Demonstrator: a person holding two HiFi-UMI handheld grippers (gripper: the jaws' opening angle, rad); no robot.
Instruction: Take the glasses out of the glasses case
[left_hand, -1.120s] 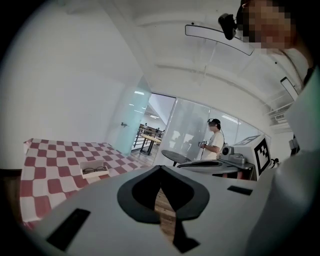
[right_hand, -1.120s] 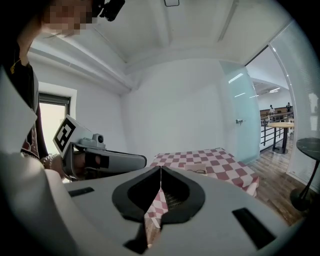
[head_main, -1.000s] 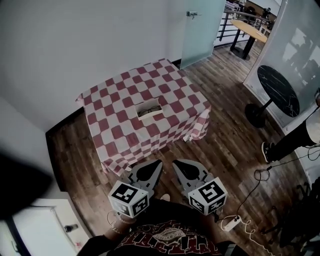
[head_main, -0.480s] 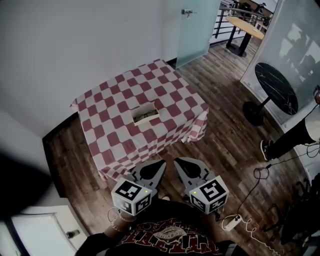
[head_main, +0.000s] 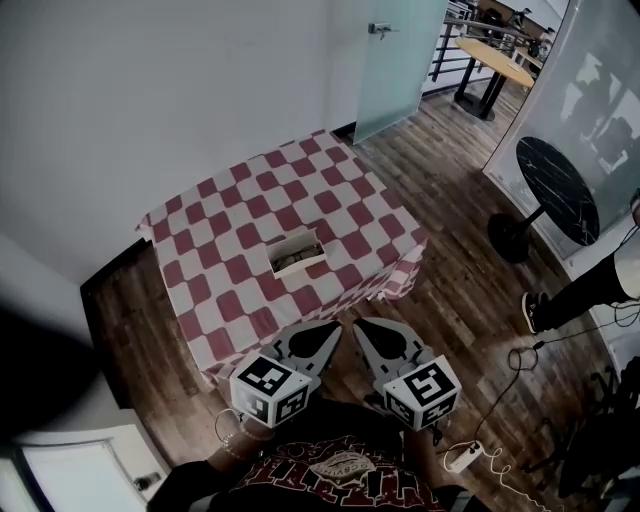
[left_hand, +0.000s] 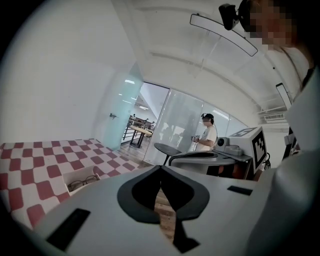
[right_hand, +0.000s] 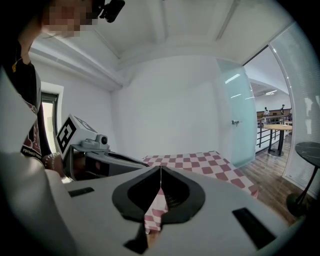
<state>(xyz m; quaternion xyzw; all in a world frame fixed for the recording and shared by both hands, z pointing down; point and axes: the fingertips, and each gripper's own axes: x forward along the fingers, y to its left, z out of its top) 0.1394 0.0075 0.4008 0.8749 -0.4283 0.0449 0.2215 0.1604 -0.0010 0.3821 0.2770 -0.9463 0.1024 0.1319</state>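
— Since both grippers hang close against our body, well apart from the table, how far along are we?

— Nothing has begun, by our reckoning. The left gripper (head_main: 332, 328) has its jaws pressed together, tips meeting with nothing between them. The right gripper (head_main: 360, 325) is the same, closed on air. The glasses case (head_main: 300, 267) sits open near the middle of the checked tablecloth (head_main: 340, 215), at about eleven o'clock from the grippers in the head view. The glasses (left_hand: 82, 183) lie inside it. From the left gripper's own camera the case shows out at nine o'clock, so neither tool is aimed at it.

— What should we mind in the approach?

— We'd step up to the near edge of the table first, so that we don't reach at full stretch. Then we'd turn both grippers until the case sits at twelve o'clock of the jaws. We'd spread the jaws before we come down, not over the case.

— And the grasp itself?

— One gripper could steady a wall of the case, which looks light and may slide on the cloth. The other should take the frame at the bridge or a temple, we think, and keep off the lenses. We'd lift straight up so the frame clears the walls without dragging the case along.
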